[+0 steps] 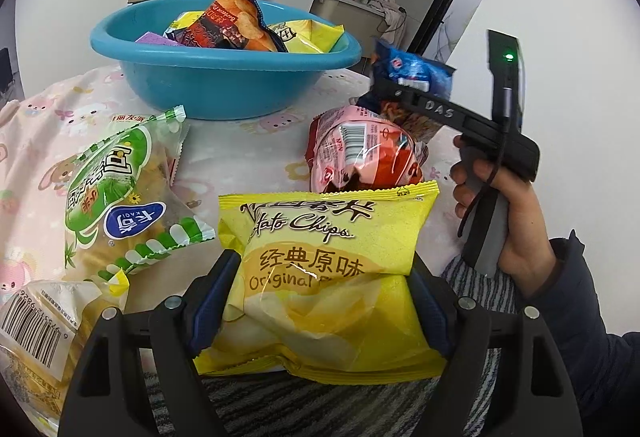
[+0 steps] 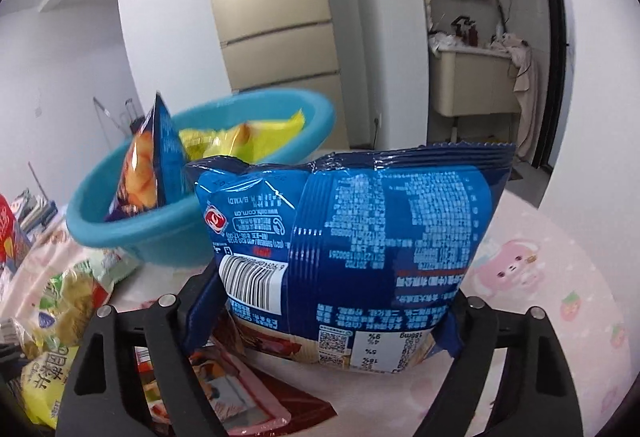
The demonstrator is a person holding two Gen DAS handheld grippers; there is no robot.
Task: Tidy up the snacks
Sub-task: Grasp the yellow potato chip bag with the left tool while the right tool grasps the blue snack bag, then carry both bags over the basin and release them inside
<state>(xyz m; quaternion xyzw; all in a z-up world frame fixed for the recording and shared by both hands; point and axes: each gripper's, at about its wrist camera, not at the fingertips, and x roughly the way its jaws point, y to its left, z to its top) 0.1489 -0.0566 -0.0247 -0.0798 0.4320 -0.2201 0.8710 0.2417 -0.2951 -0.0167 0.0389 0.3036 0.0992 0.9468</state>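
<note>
Here, a pink cartoon tablecloth [image 1: 248, 153] covers the table, a beige fridge [image 2: 276, 33] behind. One teal basin [image 1: 224, 85] holds several packets. Left gripper [image 1: 324, 301] clamps one yellow chip bag [image 1: 328, 261]; right gripper [image 2: 320, 317] squeezes one blue bag [image 2: 360, 237].

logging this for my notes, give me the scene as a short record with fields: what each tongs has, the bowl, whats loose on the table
left tongs: shut on the yellow chip bag
right tongs: shut on the blue snack bag, barcode side toward the camera
bowl: blue basin on the table, already holding several snack bags
loose on table: green-and-white snack bag, pink-and-red packet, barcoded pack at the left edge
surface: pink cartoon-print tablecloth
hand: the right hand grips its tool's handle
</note>
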